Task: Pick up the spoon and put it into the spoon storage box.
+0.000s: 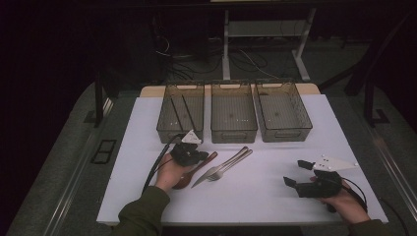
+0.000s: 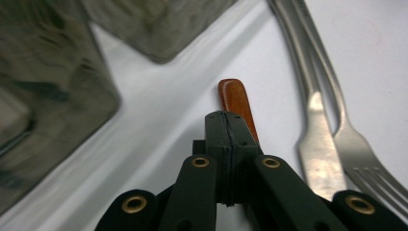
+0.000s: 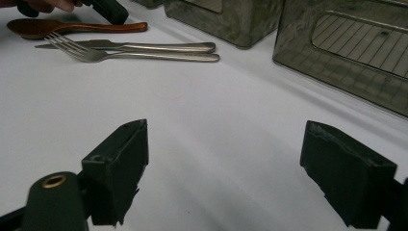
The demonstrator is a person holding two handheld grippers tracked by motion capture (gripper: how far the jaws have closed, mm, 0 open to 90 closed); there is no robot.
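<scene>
A: Left side first?

B: Left gripper (image 1: 189, 153) sits over the wooden spoon (image 1: 195, 171), near the front of the leftmost bin (image 1: 181, 112). Its fingers (image 2: 226, 159) are pressed together. In the left gripper view the spoon's red-brown handle (image 2: 236, 103) pokes out just past the tips, but I can't tell whether the fingers pinch it or just sit on top of it.

A: Where does the spoon lie?

B: Flat on the white tabletop (image 1: 255, 196), bowl toward the person, handle angled up and right. Just beside it to the right lie a knife (image 1: 220, 168) and a fork (image 1: 231, 165), side by side and touching (handles point toward the middle bin (image 1: 233, 110)).

A: Bins?

B: Three clear mesh-patterned bins in a row at the far edge of the tabletop. The leftmost one holds two dark thin sticks; the right bin (image 1: 283, 109) looks bare.

A: Right side?

B: Right gripper (image 1: 301, 173) is well apart from the cutlery, low near the tabletop's right front corner. Fingers (image 3: 118, 168) stand wide apart, only bare tabletop between them.
</scene>
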